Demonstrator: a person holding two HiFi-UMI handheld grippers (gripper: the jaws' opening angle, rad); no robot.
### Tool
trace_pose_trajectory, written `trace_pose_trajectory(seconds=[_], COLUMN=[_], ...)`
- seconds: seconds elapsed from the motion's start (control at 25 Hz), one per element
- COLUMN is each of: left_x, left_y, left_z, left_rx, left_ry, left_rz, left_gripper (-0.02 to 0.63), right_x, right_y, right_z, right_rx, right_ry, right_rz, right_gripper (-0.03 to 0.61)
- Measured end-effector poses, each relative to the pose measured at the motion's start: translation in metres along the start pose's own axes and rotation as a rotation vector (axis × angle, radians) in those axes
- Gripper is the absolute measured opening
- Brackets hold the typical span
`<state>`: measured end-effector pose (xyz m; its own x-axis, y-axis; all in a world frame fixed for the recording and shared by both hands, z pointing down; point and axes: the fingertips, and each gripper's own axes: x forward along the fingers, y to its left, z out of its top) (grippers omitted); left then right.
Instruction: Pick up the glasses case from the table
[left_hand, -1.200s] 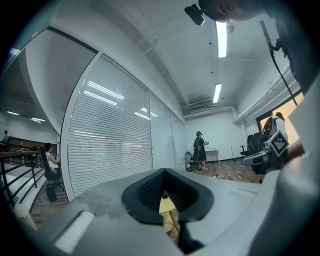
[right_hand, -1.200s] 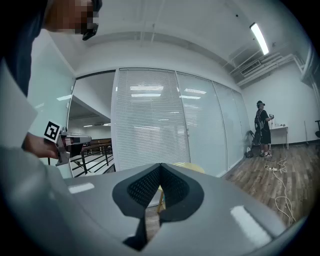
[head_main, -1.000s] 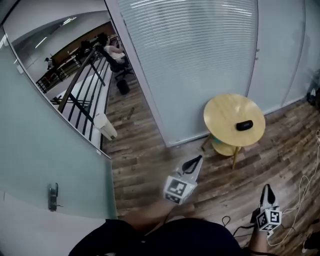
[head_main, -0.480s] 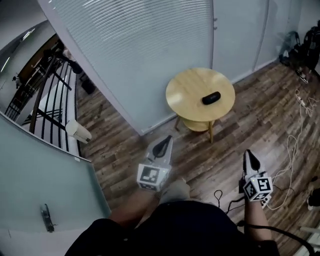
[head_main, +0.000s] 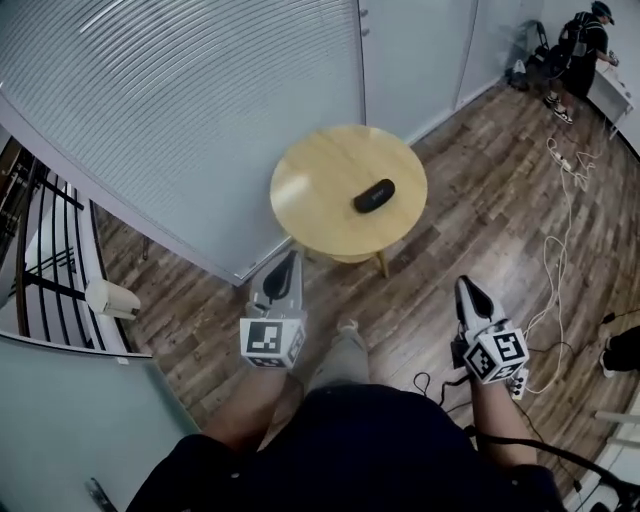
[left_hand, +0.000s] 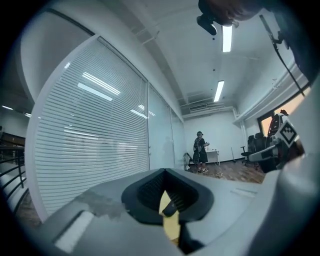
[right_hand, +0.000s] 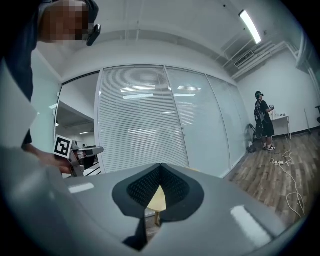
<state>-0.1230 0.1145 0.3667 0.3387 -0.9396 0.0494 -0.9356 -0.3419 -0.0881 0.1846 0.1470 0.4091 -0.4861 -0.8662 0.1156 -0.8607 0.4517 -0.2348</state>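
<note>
A black oval glasses case (head_main: 373, 195) lies on the right half of a round wooden table (head_main: 315, 190). Both grippers are held short of the table, over the floor. My left gripper (head_main: 289, 257) points at the table's near edge with its jaws shut and empty. My right gripper (head_main: 464, 284) is to the right of the table, also shut and empty. In the left gripper view the left gripper (left_hand: 165, 172) shows the table (left_hand: 169, 227) and the dark case (left_hand: 170, 209) through a slit below its tips. In the right gripper view the right gripper (right_hand: 160, 167) frames the table top (right_hand: 156, 199).
A glass wall with white blinds (head_main: 200, 90) runs behind the table. A person (head_main: 583, 40) stands at the far right by a desk. White cables (head_main: 562, 215) trail over the wood floor on the right. A railing (head_main: 40, 250) and a white object (head_main: 112, 298) lie behind glass at the left.
The table has come nearer and now sits ahead of the left gripper. Both grippers have moved forward toward it and stayed shut. The case has not moved on the table.
</note>
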Motion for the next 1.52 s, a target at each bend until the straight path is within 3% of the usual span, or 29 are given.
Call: trace_pose_trajectory(seconds=[0.28,0.48,0.64,1.0,1.28,1.32,1.4,1.52], left_x=[0.120,0.194,0.242,0.301,0.349,0.355,0.369,0.387], left_y=[0.043,0.071,0.084,0.089,0.095,0.093,0.082,0.068], left_z=[0.002,0.002,0.002,-0.029,-0.069,-0.077,-0.089,-0.107], left_rx=[0.021,0.016,0.026,0.016,0.001,-0.006,-0.029,-0.047], left_ry=[0.016,0.032,0.028,0.106,0.193,0.207,0.225,0.241], left_rz=[-0.093,-0.151,-0.196,-0.167,-0.086,-0.082,-0.081,-0.092], left_gripper=[0.005,0.005,0.005,0.005,0.005,0.005,0.005,0.005], right_x=[0.119,0.209,0.253,0.316,0.377,0.383,0.397,0.413], right_y=[-0.034,-0.047,-0.065,-0.109,-0.143,-0.146,-0.152,-0.161], right_z=[0.019,0.045,0.041,-0.004,-0.064,-0.075,-0.096,-0.126], right_rx=[0.061,0.000,0.016,0.066,0.139,0.148,0.169,0.197], right_ry=[0.015,-0.018,0.035,0.206,0.320,0.344,0.387,0.447], right_rz=[-0.043,-0.091,-0.112,-0.047,-0.017,-0.005,0.014,0.009], right_gripper=[0.008,0.008,0.009,0.009,0.012,0.020,0.117,0.199])
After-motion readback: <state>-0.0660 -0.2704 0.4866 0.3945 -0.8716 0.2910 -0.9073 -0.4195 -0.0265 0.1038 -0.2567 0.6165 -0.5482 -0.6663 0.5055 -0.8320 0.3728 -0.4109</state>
